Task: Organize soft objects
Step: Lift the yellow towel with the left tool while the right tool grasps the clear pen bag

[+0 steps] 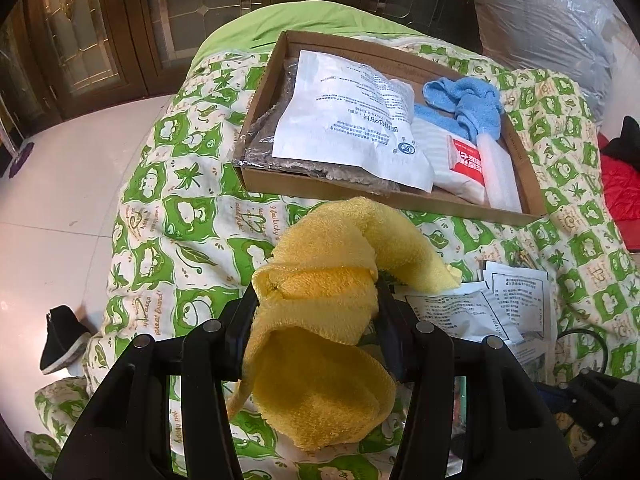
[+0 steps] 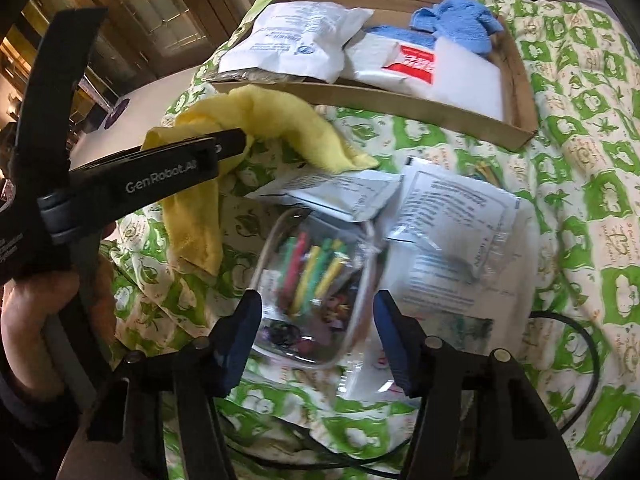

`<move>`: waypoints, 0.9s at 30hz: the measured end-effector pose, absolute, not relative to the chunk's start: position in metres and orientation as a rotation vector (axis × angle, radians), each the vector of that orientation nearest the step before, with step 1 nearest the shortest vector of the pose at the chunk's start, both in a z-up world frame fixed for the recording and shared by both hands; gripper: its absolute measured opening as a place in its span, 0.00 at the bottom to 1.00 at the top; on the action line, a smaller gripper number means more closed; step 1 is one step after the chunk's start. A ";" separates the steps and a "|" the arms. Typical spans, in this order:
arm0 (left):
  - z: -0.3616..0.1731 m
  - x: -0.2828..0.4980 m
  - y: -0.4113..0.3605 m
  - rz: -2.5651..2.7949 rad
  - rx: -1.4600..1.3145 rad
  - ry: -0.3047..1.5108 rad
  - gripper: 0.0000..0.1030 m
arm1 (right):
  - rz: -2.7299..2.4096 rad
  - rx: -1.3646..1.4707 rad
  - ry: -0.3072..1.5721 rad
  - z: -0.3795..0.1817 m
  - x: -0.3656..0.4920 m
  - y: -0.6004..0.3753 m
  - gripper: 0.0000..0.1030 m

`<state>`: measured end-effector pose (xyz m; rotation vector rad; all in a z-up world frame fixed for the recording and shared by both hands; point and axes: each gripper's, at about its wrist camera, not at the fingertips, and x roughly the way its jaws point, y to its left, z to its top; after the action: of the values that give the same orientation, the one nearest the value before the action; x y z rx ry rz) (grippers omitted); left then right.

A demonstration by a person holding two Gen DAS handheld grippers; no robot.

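Observation:
My left gripper [image 1: 316, 292] is shut on a yellow towel [image 1: 332, 276], held above the green-patterned quilt [image 1: 180, 208]; the towel drapes over and between the fingers. In the right wrist view the left gripper [image 2: 232, 140] clamps the yellow towel [image 2: 280, 120] at the left. A shallow cardboard box [image 1: 400, 196] lies beyond, holding a blue towel [image 1: 468, 104], white packets [image 1: 352, 128] and a red-and-white pack [image 1: 466, 156]. My right gripper [image 2: 318, 308] is open and empty, hovering over a clear pouch of coloured sticks [image 2: 316, 276].
White printed sachets [image 2: 452, 216] lie on the quilt near the clear pouch. A black cable [image 2: 576, 360] loops at the right. A black shoe [image 1: 60, 344] sits on the white tiled floor at the left. A large plastic-wrapped bundle [image 1: 552, 20] stands behind the box.

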<state>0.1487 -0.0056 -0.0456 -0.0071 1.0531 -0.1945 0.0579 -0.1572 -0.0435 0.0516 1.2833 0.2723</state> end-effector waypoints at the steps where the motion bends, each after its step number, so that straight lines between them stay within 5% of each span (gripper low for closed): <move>1: -0.046 0.149 -0.006 -0.196 -0.007 1.055 0.49 | 0.265 0.045 1.284 -0.045 0.060 -0.154 0.56; 6: -0.050 0.150 -0.006 -0.197 -0.010 1.072 0.49 | 0.222 0.026 1.289 -0.059 0.069 -0.151 0.51; 13: -0.050 0.150 -0.005 -0.200 -0.021 1.076 0.49 | 0.207 0.039 1.261 -0.056 0.076 -0.165 0.16; 27: -0.044 0.146 -0.005 -0.216 -0.042 1.035 0.49 | 0.153 0.076 1.235 -0.046 0.070 -0.220 0.11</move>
<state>0.1462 -0.0045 -0.0436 -0.0420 1.0347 -0.2163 0.0702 -0.2199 -0.0463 0.0755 1.2349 0.1526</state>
